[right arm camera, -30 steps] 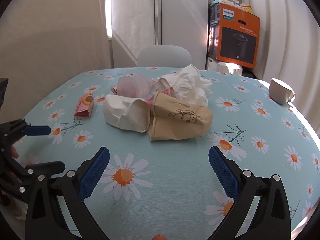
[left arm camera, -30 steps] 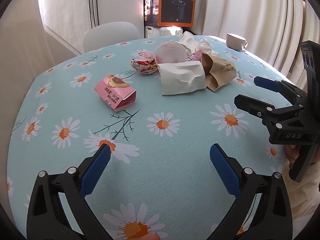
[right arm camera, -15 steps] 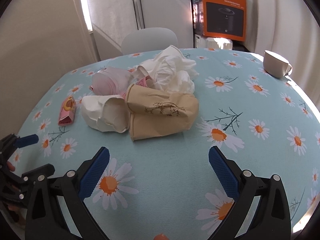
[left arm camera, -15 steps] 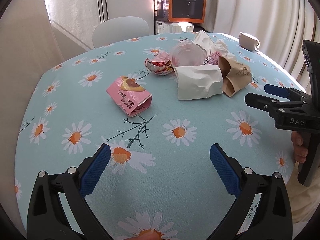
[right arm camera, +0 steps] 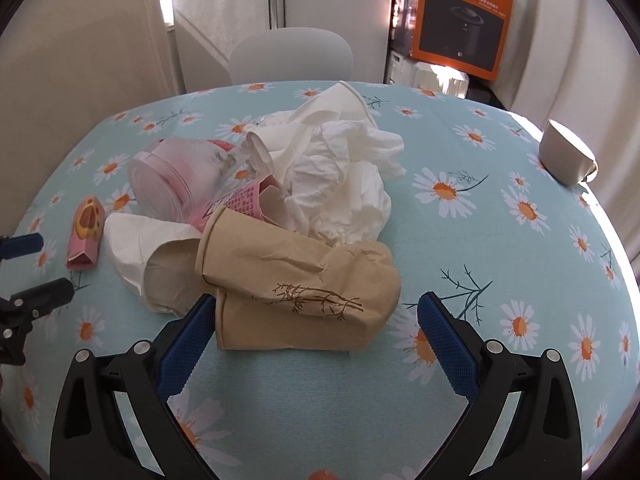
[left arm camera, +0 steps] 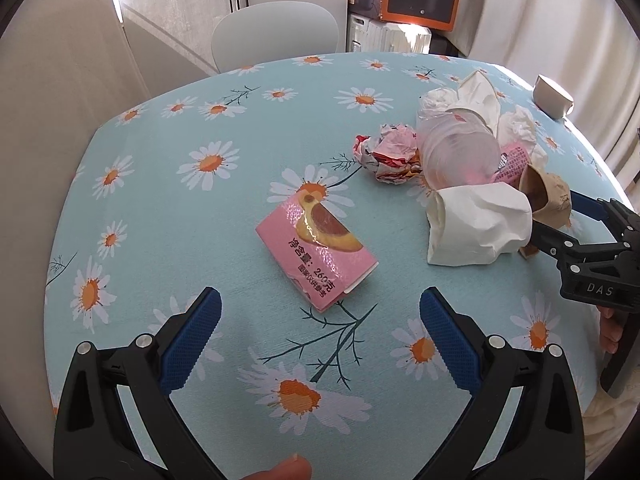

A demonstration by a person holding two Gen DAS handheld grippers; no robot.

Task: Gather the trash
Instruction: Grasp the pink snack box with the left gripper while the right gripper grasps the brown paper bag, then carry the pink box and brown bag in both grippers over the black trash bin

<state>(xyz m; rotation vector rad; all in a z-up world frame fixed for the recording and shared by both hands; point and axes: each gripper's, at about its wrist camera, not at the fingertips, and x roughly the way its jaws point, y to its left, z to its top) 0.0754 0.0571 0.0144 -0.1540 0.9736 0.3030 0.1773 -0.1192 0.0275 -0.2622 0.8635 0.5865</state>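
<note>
**Both grippers spread wide at the near edge of the trash pile**

Nearest us, our left gripper hangs with its blue-padded fingers wide apart and nothing between them, above the daisy-print light-blue tablecloth. Just beyond its fingertips lies the flattened pink carton with a fruit picture, apart from the rest.

Our right gripper is likewise spread wide and holds nothing; the crushed brown paper cup with a branch drawing lies on its side just ahead, between the fingertips' line. Touching its left side is a crumpled white paper cup. Behind these rest a clear pink-tinted plastic cup and a heap of crumpled white tissue. A crumpled red-and-white wrapper sits beside the plastic cup.

Farther off, near the table's right edge, stands a white ceramic mug, well apart. Beyond the table are a white chair and an orange-and-black cardboard box.
</note>
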